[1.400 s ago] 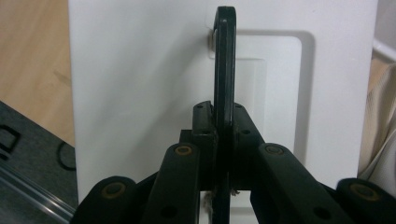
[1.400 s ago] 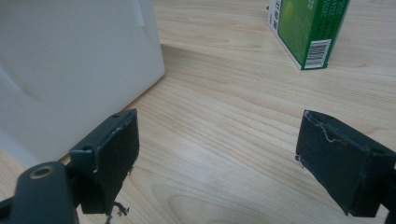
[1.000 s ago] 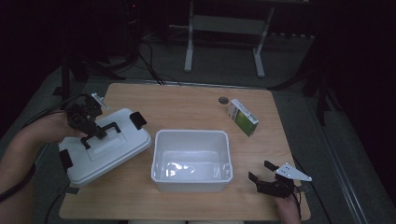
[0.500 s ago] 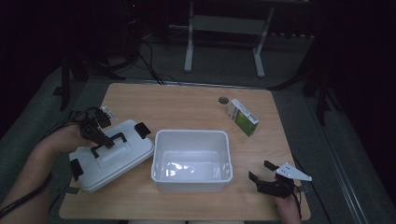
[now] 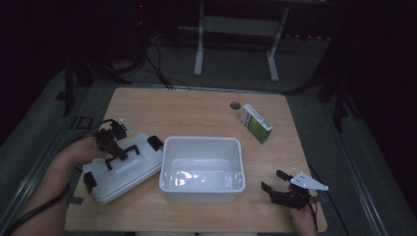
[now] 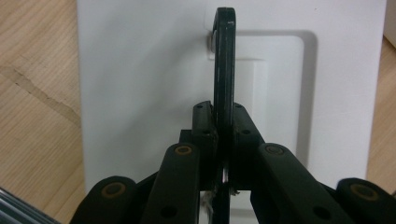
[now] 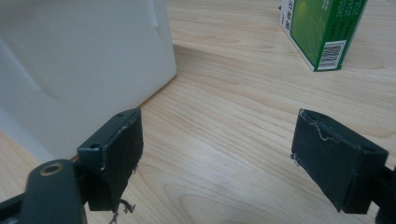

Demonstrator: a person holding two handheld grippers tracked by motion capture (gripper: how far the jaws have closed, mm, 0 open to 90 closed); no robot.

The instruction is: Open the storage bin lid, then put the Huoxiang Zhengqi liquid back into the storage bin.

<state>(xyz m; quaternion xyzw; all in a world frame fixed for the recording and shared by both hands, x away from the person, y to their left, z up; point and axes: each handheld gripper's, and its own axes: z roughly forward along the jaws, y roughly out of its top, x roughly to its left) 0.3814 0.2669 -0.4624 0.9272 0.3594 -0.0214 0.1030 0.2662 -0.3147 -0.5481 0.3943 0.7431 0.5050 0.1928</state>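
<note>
A white lid (image 5: 120, 167) with black latches lies on the wooden table (image 5: 196, 110), left of an open white bin (image 5: 202, 167). My left gripper (image 5: 117, 153) is shut on the lid's black handle (image 6: 225, 60), which stands edge-on between the jaws in the left gripper view over the white lid (image 6: 140, 84). My right gripper (image 5: 272, 185) rests near the table's front right corner, open, with bare wood between its pads (image 7: 116, 149). The white bin (image 7: 79, 65) is just to its left. A green and white carton (image 5: 255, 123) lies at the back right, and the same carton (image 7: 322, 32) appears in the right gripper view.
A small round hole or grommet (image 5: 235, 105) sits in the tabletop behind the carton. Dark floor, cables and a metal stand's legs (image 5: 236, 49) lie beyond the far edge. Bare wood stretches across the table's back half.
My left gripper has come down with the lid, which was tilted and raised and now lies flatter on the table beside the bin. The right gripper has not moved.
</note>
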